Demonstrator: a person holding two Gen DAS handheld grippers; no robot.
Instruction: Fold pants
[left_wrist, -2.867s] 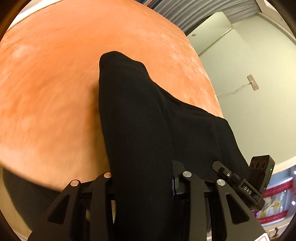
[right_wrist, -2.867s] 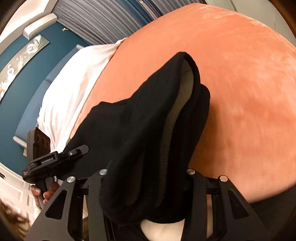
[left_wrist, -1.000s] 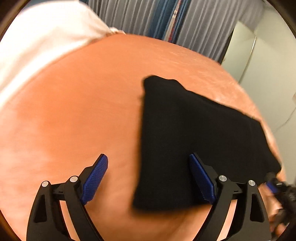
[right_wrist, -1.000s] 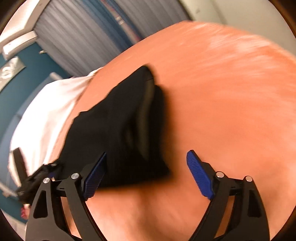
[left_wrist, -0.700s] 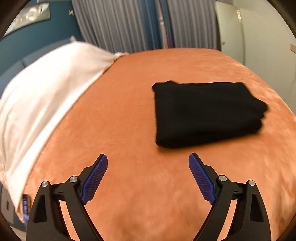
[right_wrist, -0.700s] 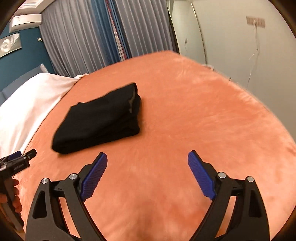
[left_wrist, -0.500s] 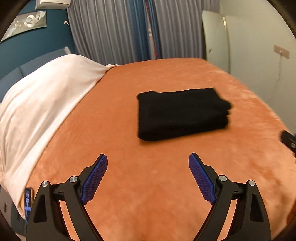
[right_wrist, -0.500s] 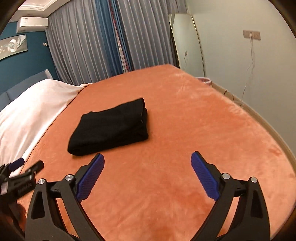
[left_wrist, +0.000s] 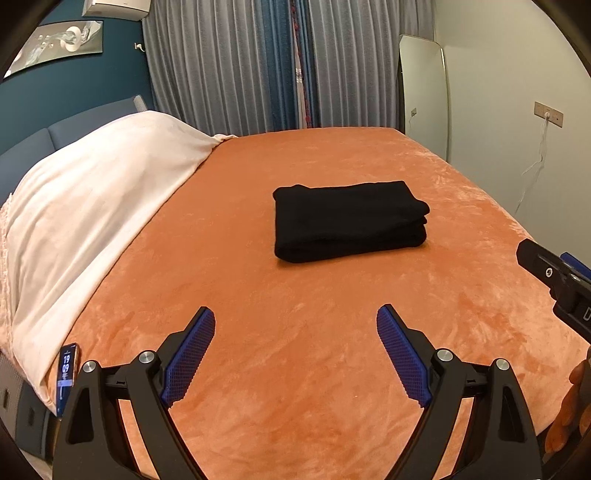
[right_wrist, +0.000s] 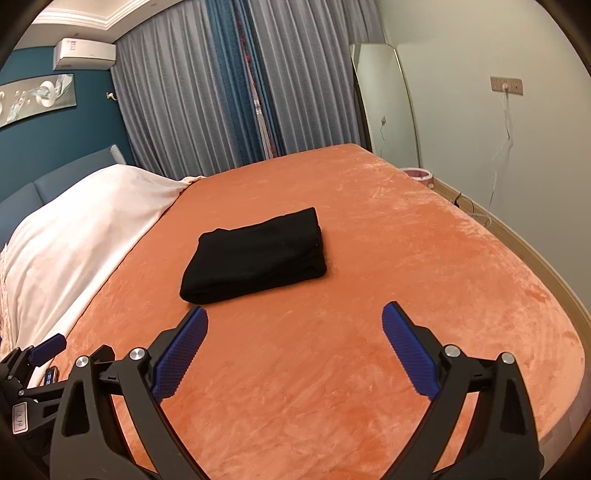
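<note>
Pants (left_wrist: 349, 219) lie folded in 1 compact black stack mid-bed (left_wrist: 332, 369), right of the white cover (left_wrist: 92, 206). Folding looks done to me; nothing visibly left but to leave it. My left gripper (left_wrist: 295, 354) is spread wide, empty, well short of the stack. My right gripper (right_wrist: 295, 350) has just finished opening, nothing between its pads. Count: 1 pants, 2 grippers, 1 phone (left_wrist: 66, 373) at the cover's near edge.

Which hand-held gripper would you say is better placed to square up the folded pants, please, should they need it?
Probably the right hand-held gripper: in its view the folded pants lie just beyond its open fingertips. The left hand-held gripper, also open and empty, shows more bare orange blanket before them.
</note>
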